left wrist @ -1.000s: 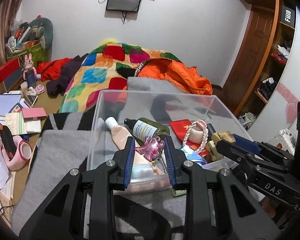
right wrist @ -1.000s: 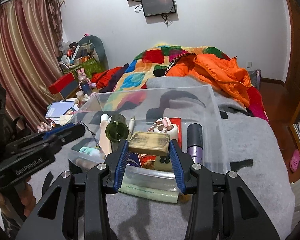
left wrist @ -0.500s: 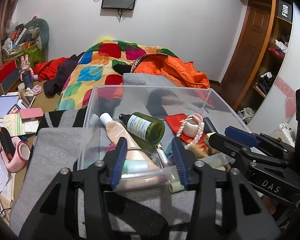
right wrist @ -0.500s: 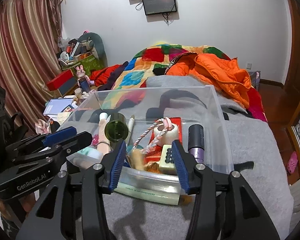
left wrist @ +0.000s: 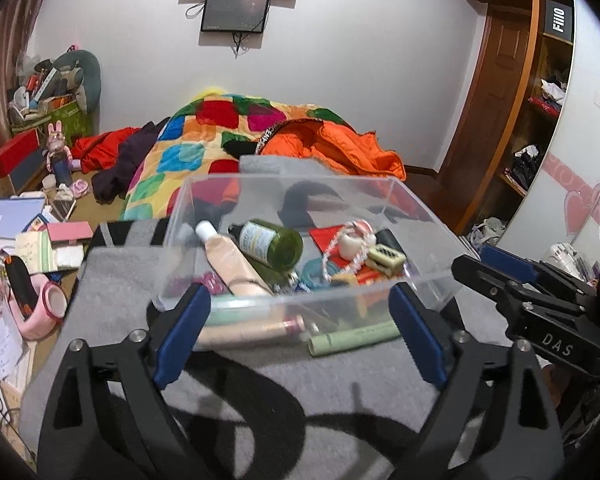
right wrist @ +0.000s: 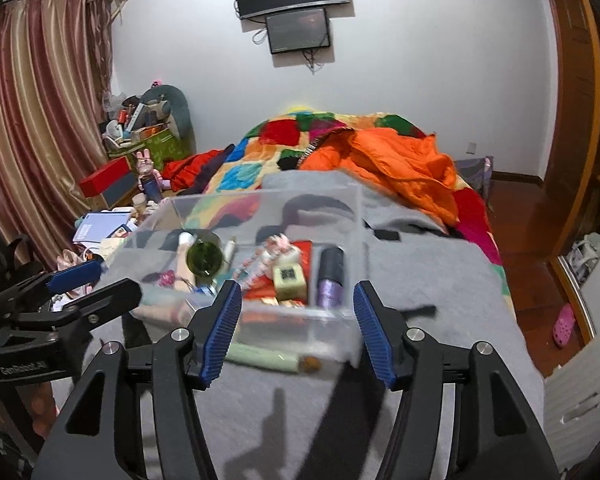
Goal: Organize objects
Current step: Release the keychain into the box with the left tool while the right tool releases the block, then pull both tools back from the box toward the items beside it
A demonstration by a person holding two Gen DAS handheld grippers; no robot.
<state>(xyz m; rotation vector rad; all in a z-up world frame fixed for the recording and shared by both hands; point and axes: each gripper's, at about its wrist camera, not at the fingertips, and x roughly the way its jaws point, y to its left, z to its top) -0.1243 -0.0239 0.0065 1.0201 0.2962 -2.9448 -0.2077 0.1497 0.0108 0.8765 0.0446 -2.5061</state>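
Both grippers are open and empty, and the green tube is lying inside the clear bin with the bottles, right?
Not quite. The green tube lies outside the clear bin, on the grey blanket against its near wall, as the left wrist view shows. Left gripper and right gripper are open and empty.

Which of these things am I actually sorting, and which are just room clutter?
Job:
clear box
green bottle
beige tube
purple tube
pale green tube, outside the box on the grey blanket

Lying about:
orange jacket
patchwork quilt
pink tape roll
red box
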